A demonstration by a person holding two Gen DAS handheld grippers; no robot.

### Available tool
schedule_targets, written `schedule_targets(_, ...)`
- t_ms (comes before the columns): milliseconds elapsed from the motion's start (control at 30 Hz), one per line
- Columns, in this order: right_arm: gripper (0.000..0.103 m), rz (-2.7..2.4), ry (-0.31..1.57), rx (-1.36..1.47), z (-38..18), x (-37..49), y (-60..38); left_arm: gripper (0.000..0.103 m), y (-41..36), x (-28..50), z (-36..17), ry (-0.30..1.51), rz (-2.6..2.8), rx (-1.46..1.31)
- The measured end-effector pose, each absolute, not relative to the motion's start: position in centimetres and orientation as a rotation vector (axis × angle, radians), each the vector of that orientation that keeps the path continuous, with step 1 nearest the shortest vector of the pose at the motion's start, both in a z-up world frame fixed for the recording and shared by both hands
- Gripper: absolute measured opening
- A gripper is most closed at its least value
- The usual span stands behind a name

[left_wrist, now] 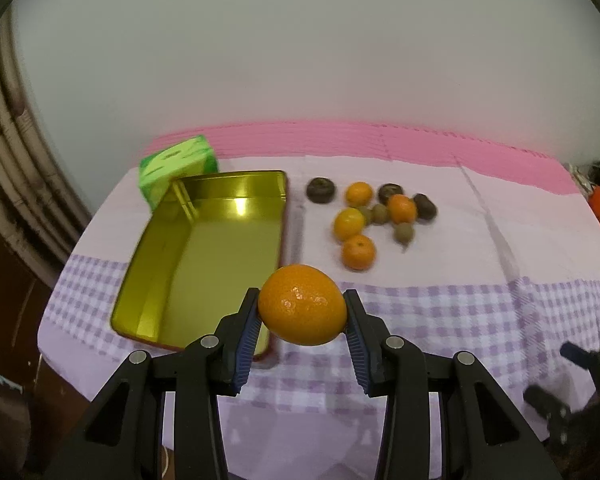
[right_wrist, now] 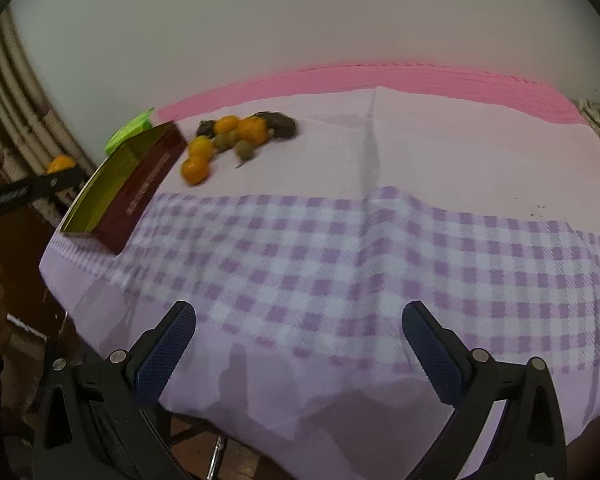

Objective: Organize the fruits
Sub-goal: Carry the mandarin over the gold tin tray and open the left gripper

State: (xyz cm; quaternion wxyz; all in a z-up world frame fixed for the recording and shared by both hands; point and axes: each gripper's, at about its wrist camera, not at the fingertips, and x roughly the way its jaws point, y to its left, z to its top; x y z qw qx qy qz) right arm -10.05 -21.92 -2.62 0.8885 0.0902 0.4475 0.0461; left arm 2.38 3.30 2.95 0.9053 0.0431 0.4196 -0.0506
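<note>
Fruits are mostly still loose, so we're early in this one. Using the gold tin (left_wrist: 204,256) as our landmark and working outward from us: nearest is the orange (left_wrist: 302,305) pinched between the pads of the left gripper (left_wrist: 302,322), held up in the air just at the tin's near right corner and not yet over the inside. That gripper is closed only as far as the orange lets it.

The right gripper (right_wrist: 299,346) has its jaws spread wide with nothing between them, hovering over the checked part of the tablecloth (right_wrist: 340,264), well to the right of the tin on our side.

The tin itself looks empty as far as we can see, with nothing on its shiny floor.

Further out, to the right of the tin's far end, sits the pile of fruit (left_wrist: 374,220): four more oranges, a few small greenish-brown ones and three dark ones, all bunched together. Behind the tin's far left corner there's a green box (left_wrist: 176,166).

So by our reckoning: one orange in hand, none put away, the whole pile left.
</note>
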Motion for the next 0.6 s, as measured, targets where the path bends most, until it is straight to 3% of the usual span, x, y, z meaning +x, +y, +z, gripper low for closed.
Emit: schedule_targets(600,0.103,0.15,0.955,0.062,-1.9,-11.4,-17.6,0.042,9.7,7.8,0.5,0.885,0.036,0.174)
